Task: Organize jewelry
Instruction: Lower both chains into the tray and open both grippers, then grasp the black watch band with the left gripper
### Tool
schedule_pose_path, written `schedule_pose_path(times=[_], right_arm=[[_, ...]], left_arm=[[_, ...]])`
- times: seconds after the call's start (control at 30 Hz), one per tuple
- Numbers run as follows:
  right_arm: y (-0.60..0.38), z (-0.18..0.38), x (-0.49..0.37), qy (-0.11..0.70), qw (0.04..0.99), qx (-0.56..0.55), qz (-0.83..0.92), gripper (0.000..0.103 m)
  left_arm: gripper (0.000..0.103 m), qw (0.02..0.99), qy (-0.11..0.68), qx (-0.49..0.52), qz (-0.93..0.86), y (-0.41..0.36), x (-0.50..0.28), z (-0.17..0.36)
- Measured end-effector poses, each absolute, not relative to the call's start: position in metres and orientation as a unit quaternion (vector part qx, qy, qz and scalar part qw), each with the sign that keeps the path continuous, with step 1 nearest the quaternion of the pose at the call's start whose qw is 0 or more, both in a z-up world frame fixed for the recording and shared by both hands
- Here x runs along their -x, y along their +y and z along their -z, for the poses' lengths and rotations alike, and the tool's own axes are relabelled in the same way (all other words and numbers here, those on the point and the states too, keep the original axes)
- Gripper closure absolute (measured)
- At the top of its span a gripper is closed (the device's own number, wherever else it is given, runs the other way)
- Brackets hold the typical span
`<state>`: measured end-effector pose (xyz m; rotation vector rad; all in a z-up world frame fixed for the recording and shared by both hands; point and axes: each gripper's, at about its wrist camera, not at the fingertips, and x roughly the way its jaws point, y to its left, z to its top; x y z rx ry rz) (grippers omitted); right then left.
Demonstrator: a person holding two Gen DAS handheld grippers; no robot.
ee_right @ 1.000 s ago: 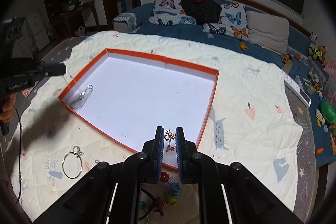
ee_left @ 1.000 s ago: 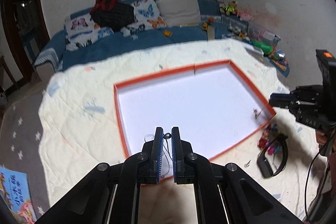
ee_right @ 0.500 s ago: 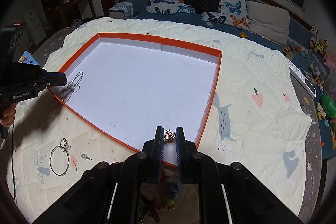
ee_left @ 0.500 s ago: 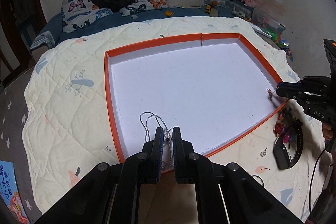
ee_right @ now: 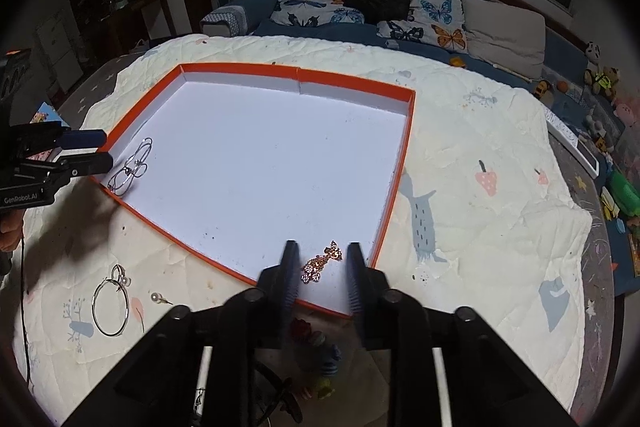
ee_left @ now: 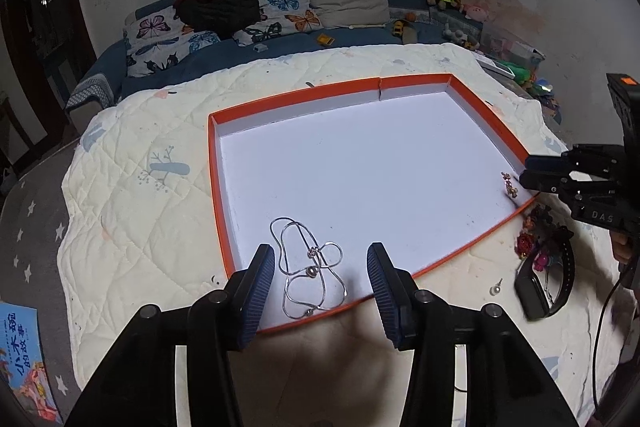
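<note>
A shallow orange-rimmed tray (ee_left: 212, 167) (ee_right: 404, 163) with a white floor lies on the cream quilt. A silver necklace (ee_left: 310, 269) (ee_right: 130, 169) lies loose on the tray floor by its near-left corner, between the fingertips of my left gripper (ee_left: 320, 259) (ee_right: 90, 149), whose jaws are opening and touch nothing. A rose-gold earring (ee_right: 320, 263) (ee_left: 509, 185) rests on the tray floor near the right rim, between the fingers of my right gripper (ee_right: 322, 259) (ee_left: 526, 173), which is also opening and clear of it.
On the quilt outside the tray lie a silver hoop (ee_right: 110, 301), a pearl stud (ee_right: 157, 298) (ee_left: 495, 289), a black watch (ee_left: 536, 293) and colourful beaded pieces (ee_left: 532, 243). A bed with butterfly pillows (ee_left: 280, 7) and toys stands behind.
Both grippers went from shut to open. The necklace dropped from the left jaws onto the tray floor, and the earring left the right jaws and lies in the tray. The left gripper sank lower.
</note>
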<state>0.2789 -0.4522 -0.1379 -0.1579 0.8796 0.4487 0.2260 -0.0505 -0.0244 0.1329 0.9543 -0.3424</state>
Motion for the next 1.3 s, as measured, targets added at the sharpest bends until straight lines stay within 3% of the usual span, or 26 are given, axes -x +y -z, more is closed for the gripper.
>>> schedule_pose_path(times=[0.1,0.27,0.4,0.57,0.67,0.93,1.3], right_arm=[[-0.452,0.127,-0.268,0.407,0.883,0.084,-0.217,0.054],[-0.453,0.118,-0.239,0.391,0.883,0.105,-0.238,0.042],[-0.459,0.122,-0.219,0.393,0.880,0.109,-0.241,0.040],[-0.472,0.134,-0.199,0.412,0.873,0.094,-0.245,0.040],[-0.479,0.141,-0.189,0.420,0.870,0.091,-0.241,0.040],[-0.497,0.155,-0.180,0.442,0.862,0.062,-0.239,0.040],[-0.503,0.167,-0.180,0.460,0.853,0.050,-0.242,0.040]], left_arm=[[0.049,0.876,0.448,-0.072,0.163,-0.052,-0.213,0.018],[0.041,0.882,0.433,-0.067,0.172,-0.055,-0.187,0.007],[0.041,0.877,0.425,-0.082,0.208,-0.072,-0.161,0.005],[0.019,0.863,0.405,-0.125,0.276,-0.110,-0.127,0.008],[0.014,0.849,0.392,-0.144,0.324,-0.135,-0.112,0.008],[0.014,0.807,0.385,-0.204,0.399,-0.191,-0.104,0.028],[0.019,0.778,0.389,-0.234,0.434,-0.211,-0.127,0.055]])
